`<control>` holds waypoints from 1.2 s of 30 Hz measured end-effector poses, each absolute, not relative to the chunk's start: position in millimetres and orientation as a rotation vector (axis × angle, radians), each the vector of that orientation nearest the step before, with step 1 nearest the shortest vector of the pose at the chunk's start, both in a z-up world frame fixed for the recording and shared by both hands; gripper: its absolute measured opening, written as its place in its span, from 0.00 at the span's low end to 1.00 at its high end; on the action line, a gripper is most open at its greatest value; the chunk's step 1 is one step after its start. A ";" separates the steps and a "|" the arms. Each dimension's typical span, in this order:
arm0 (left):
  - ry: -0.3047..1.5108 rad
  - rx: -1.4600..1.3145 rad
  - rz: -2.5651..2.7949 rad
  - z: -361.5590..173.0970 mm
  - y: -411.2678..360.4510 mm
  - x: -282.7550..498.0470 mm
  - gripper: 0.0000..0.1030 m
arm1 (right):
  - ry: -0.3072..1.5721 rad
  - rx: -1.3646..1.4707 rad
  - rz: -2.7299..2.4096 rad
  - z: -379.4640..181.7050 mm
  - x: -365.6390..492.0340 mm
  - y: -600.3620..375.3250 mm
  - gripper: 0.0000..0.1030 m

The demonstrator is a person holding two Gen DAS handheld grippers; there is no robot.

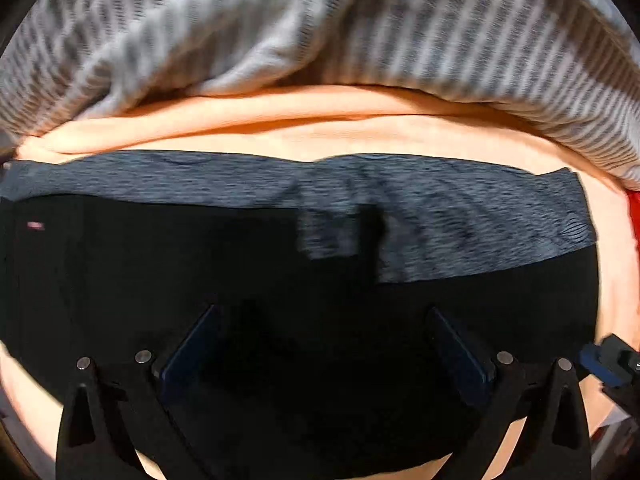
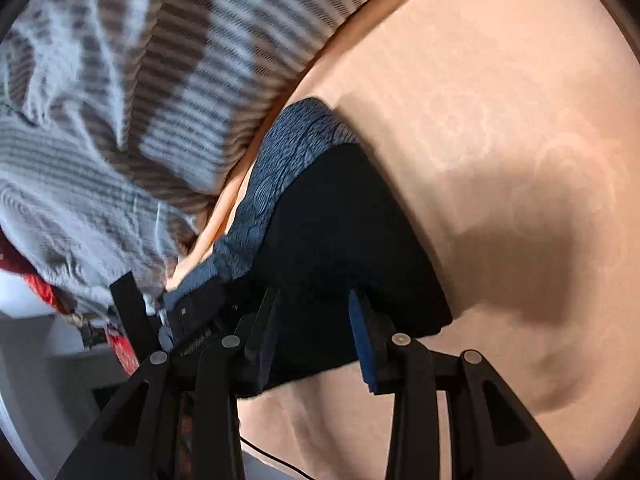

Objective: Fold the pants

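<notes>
The black pants point(image 1: 160, 280) lie folded on the peach bed sheet point(image 1: 360, 136), with their grey patterned waistband point(image 1: 460, 216) along the far edge. My left gripper point(image 1: 323, 309) hangs open straight above the black cloth, and nothing is between its fingers. In the right wrist view the pants point(image 2: 340, 232) show one folded corner, with the waistband point(image 2: 288, 152) on its left. My right gripper point(image 2: 315, 294) is open over the near edge of that corner, its blue pads point(image 2: 362, 340) apart and off the cloth. It also shows in the left wrist view as the right gripper point(image 1: 608, 364) at the pants' right end.
A rumpled grey-and-white striped blanket point(image 1: 320, 32) is heaped on the sheet behind the pants. Something red point(image 2: 38, 284) and white furniture point(image 2: 40, 360) lie past the bed's edge at lower left in the right wrist view. Bare sheet point(image 2: 500, 100) stretches to the right.
</notes>
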State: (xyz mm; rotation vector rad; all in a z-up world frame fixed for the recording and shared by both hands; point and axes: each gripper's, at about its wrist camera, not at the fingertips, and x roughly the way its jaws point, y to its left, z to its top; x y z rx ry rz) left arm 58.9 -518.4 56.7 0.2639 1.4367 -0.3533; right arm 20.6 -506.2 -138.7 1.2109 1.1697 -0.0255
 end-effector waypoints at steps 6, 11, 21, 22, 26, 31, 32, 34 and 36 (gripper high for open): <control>1.390 0.285 -0.271 101.1 -472.6 49.8 1.00 | 1.251 1.159 0.044 -114.8 22.3 -497.5 0.61; 1.424 0.198 -0.140 115.7 -417.3 31.6 1.00 | 1.330 1.005 0.127 -103.2 32.9 -466.0 0.66; 1.485 0.065 -0.062 91.7 -328.6 -10.1 1.00 | 1.376 0.862 0.177 -101.4 50.8 -418.1 0.74; 1.483 0.033 -0.057 92.2 -318.5 -5.9 1.00 | 1.373 0.843 0.158 -101.4 51.6 -413.0 0.74; 1.443 -0.100 -0.030 101.9 -265.6 22.2 1.00 | 1.366 0.750 0.075 -98.1 60.8 -392.5 0.74; 1.400 -0.239 0.008 101.1 -193.9 62.7 1.00 | 1.348 0.604 -0.029 -94.7 85.7 -369.0 0.74; 1.394 -0.275 0.013 95.8 -185.3 68.6 1.00 | 1.360 0.595 -0.037 -99.4 91.6 -364.0 0.74; 1.383 -0.373 0.032 89.1 -158.7 81.2 1.00 | 1.380 0.594 -0.055 -107.9 97.6 -358.7 0.76; 1.381 -0.468 0.039 79.3 -143.5 83.8 0.91 | 1.387 0.596 -0.077 -114.9 100.9 -356.9 0.77</control>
